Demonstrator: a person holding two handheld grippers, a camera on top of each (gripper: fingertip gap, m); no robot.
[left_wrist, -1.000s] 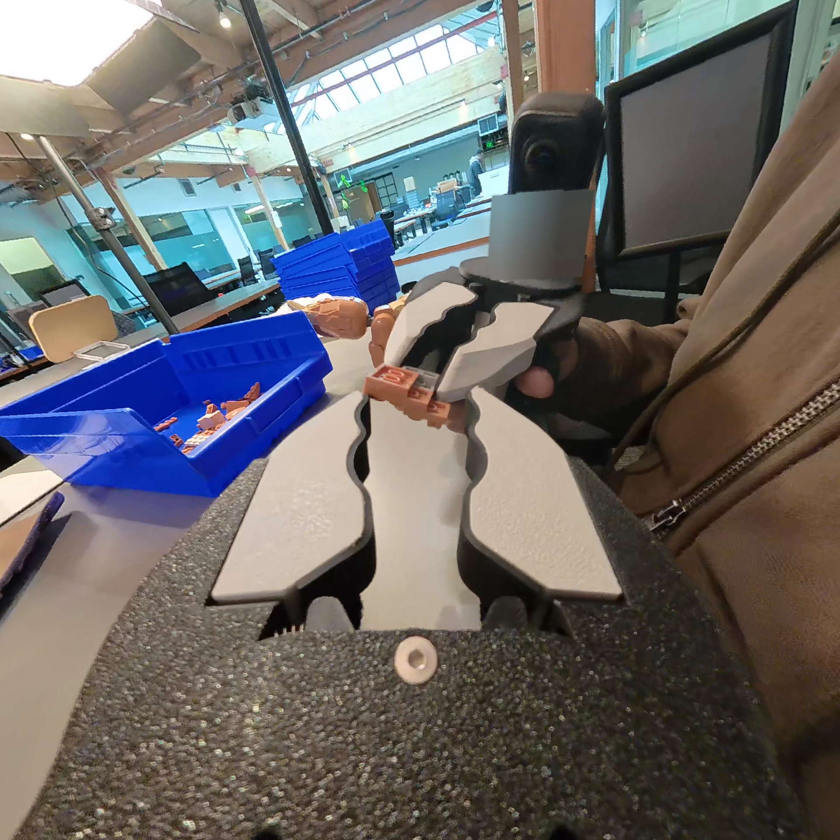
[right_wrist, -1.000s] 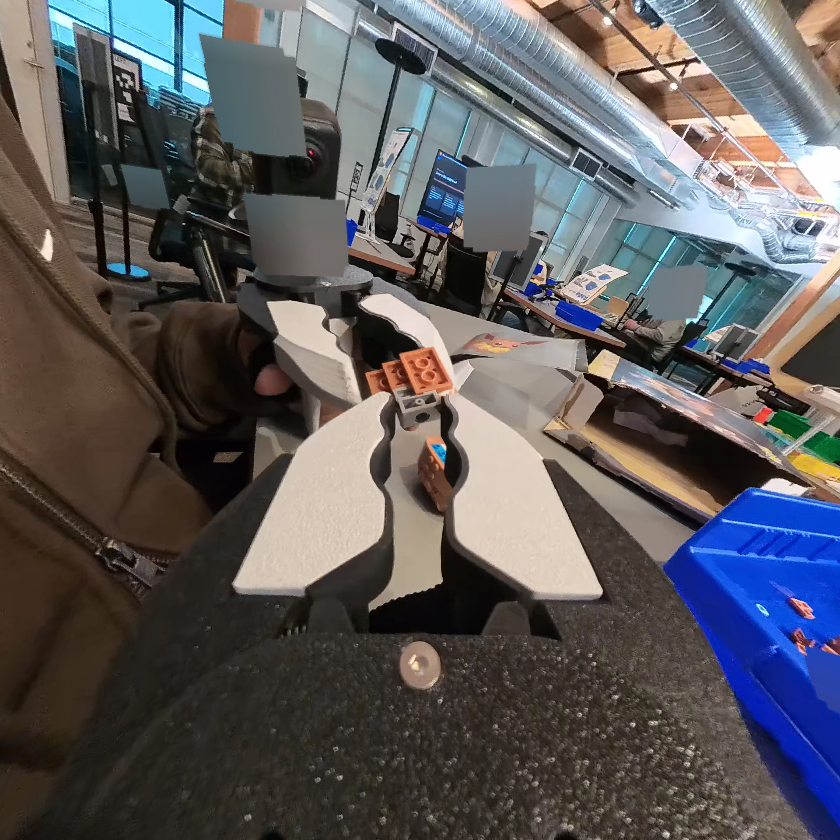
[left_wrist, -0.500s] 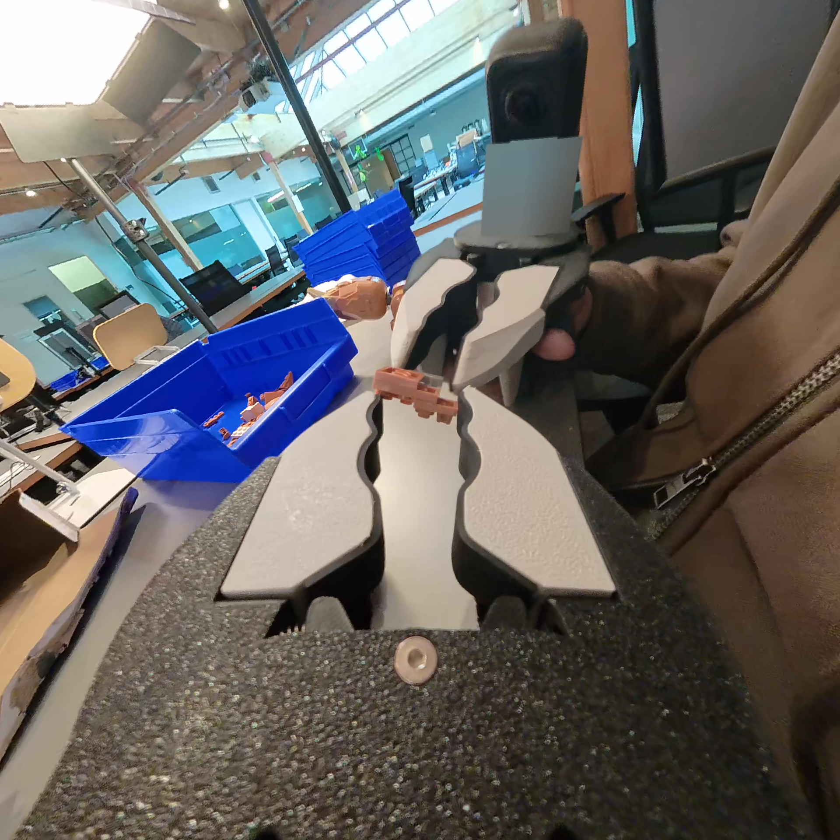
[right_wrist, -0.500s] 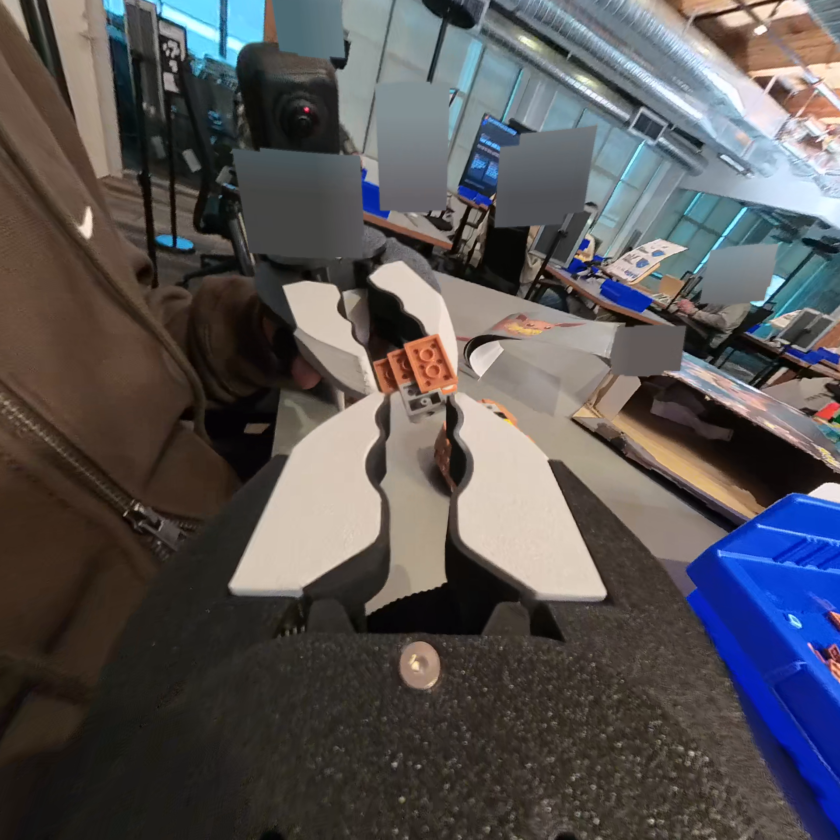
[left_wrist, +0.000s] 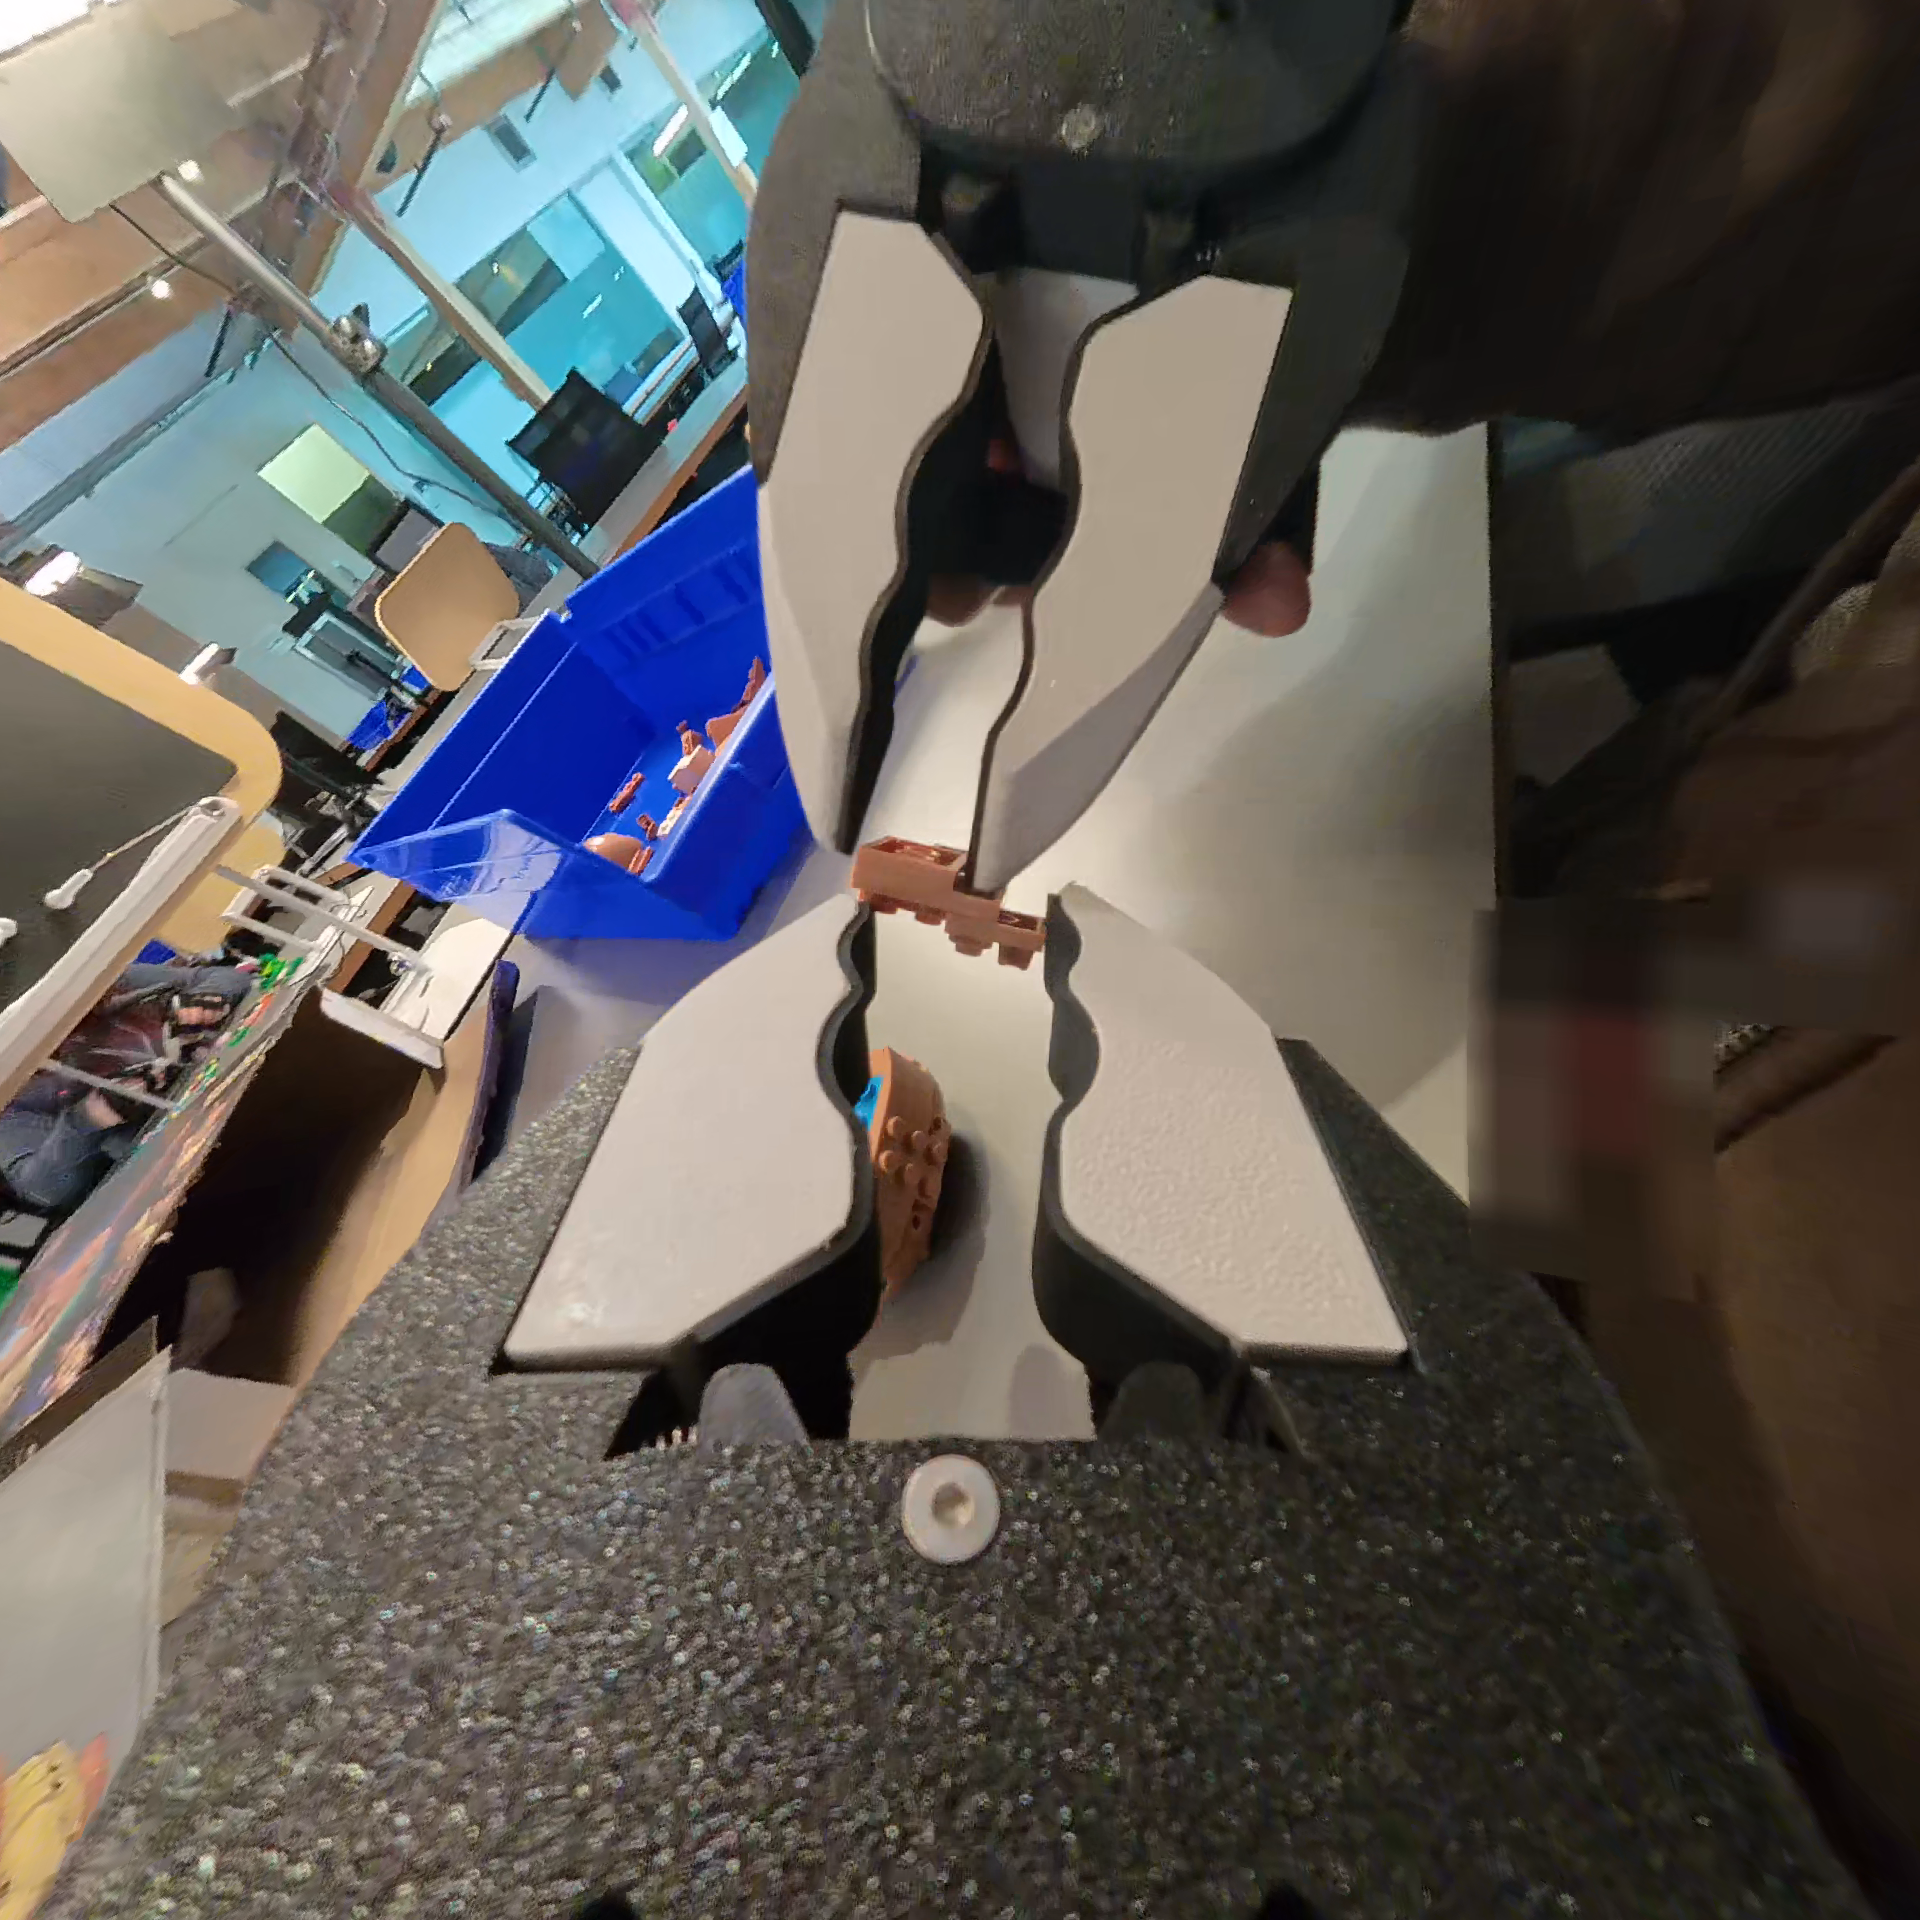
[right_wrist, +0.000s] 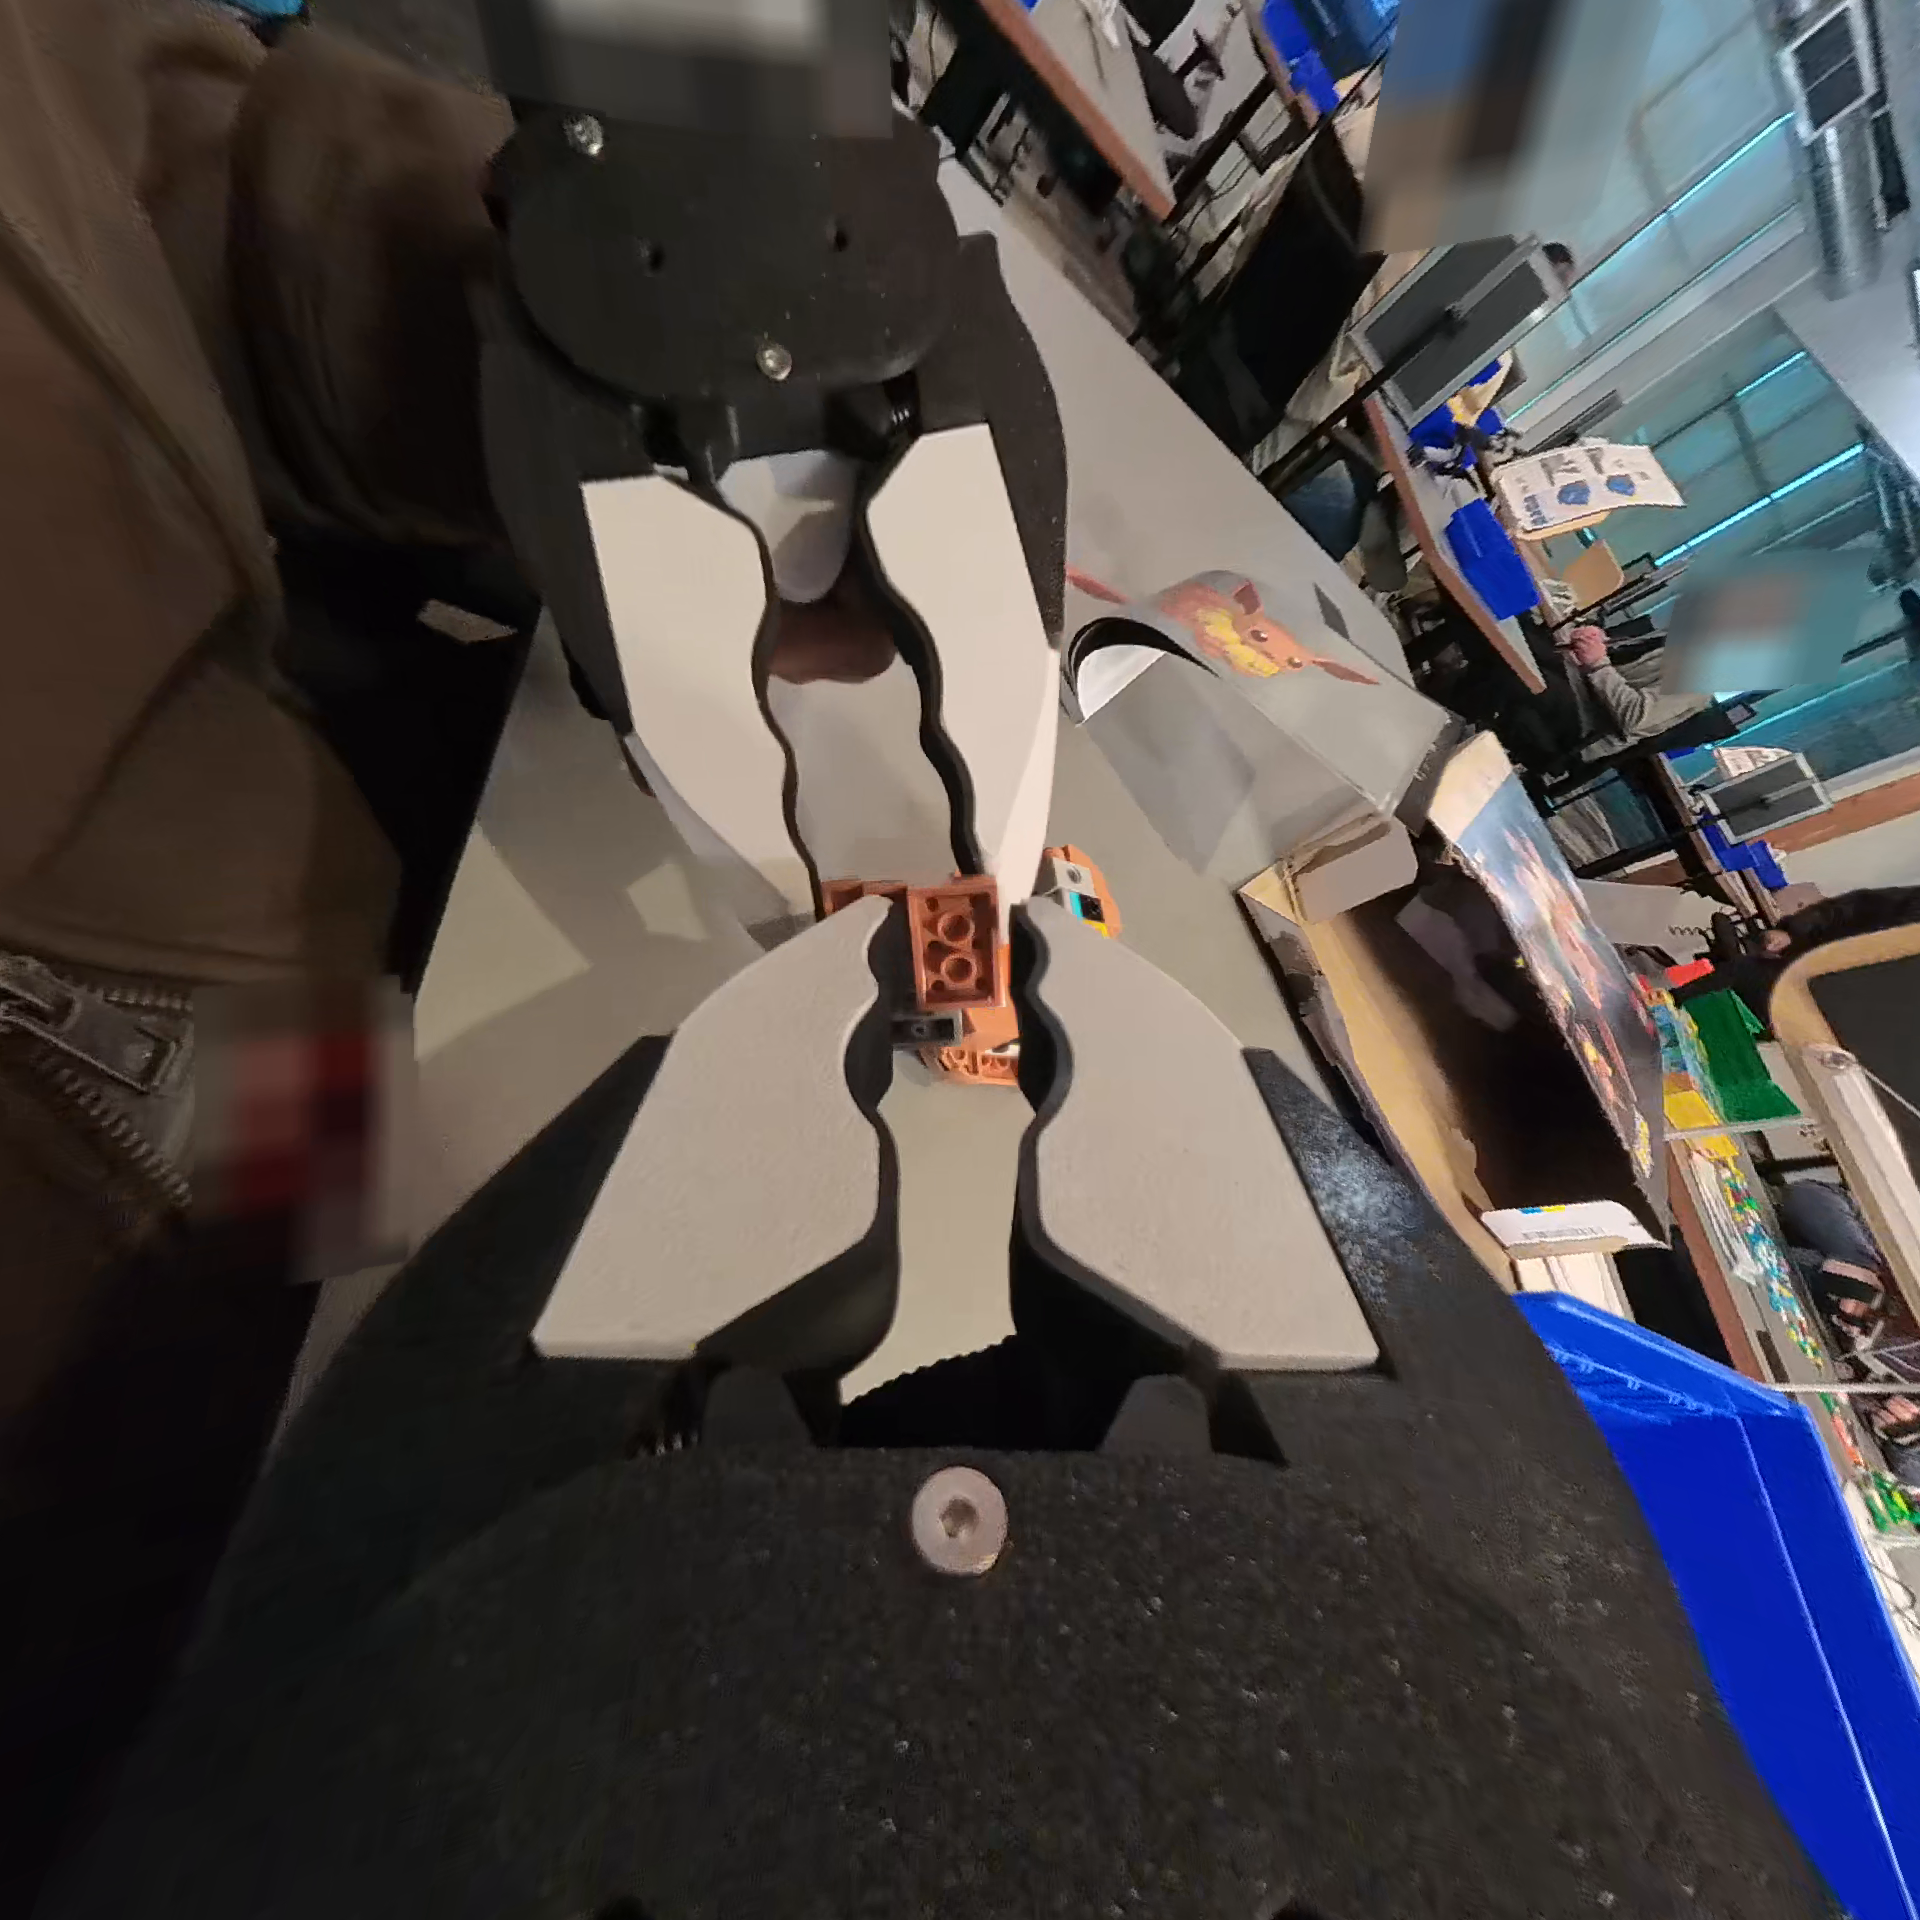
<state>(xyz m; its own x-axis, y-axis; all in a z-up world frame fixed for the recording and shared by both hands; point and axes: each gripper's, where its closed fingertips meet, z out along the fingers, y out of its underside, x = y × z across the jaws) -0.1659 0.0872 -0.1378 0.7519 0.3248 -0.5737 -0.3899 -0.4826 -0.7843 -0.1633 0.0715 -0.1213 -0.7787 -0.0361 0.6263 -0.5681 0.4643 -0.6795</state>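
brick cluster, reddish-brown with a small grey piece under it, is hanging in the air right above the brown build that is sitting on the desk. both tools are meeting on it nose to nose. the right hand-held gripper is pinching narrow across the top orange brick. the left hand-held gripper is bracketing the cluster end to end at a wider set, and by my read it is clamping too, though contact on its left finger is hard to confirm.

judging from the shared hold, doing this well means keeping both squeezes square to the brick faces. both wrists want to be travelling together, since any twist between them would pry the studs apart. lowering gently also matters, because the cluster is very near the brown build.

a blue bin holding loose brown pieces is lying left of the brown build in the left wrist view. a cardboard box and a glossy booklet are lying beyond the brown build in the right wrist view.

against half a second ago, both cameras are now pitching steeply down at the desk instead of looking across the room. the cluster is riding lower, and the brown build is now showing between the left fingers.
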